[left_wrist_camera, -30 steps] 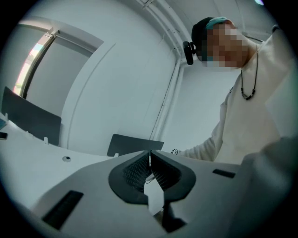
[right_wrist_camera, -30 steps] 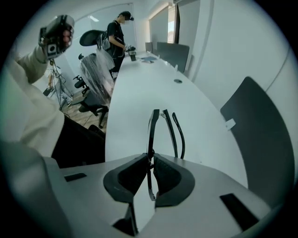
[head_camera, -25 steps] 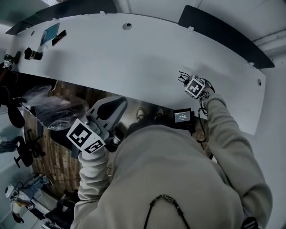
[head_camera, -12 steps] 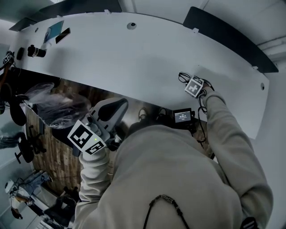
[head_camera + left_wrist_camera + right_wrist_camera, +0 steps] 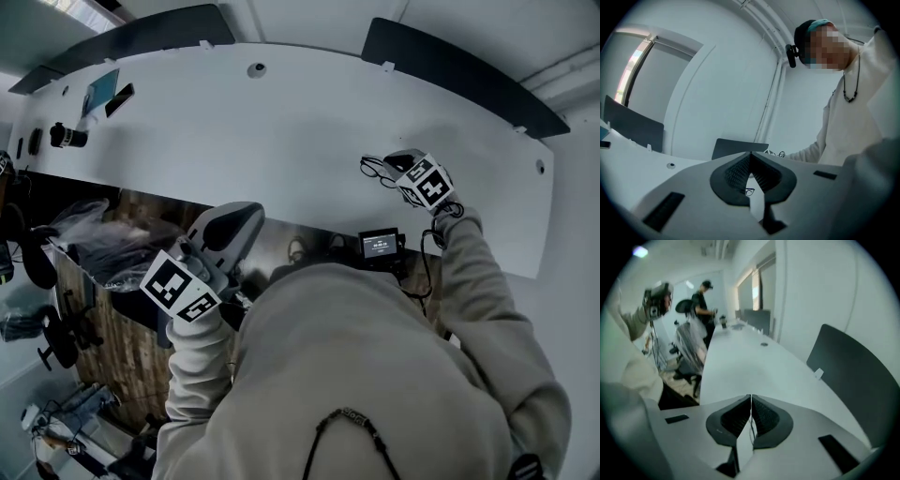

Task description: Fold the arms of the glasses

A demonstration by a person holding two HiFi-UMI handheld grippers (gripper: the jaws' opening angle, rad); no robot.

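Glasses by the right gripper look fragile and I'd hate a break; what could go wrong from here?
The right gripper seems shut on one thin arm of the black wire-framed glasses, so they could swing, slip out or strain that hinge. The left gripper is shut and sits back at the white desk's edge, so nothing steadies them.

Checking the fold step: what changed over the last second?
The right gripper lifted off the table by the glasses and rolled; its jaws are together. The glasses look unmoved on the table. The left gripper stayed put past the table edge, jaws shut, empty.
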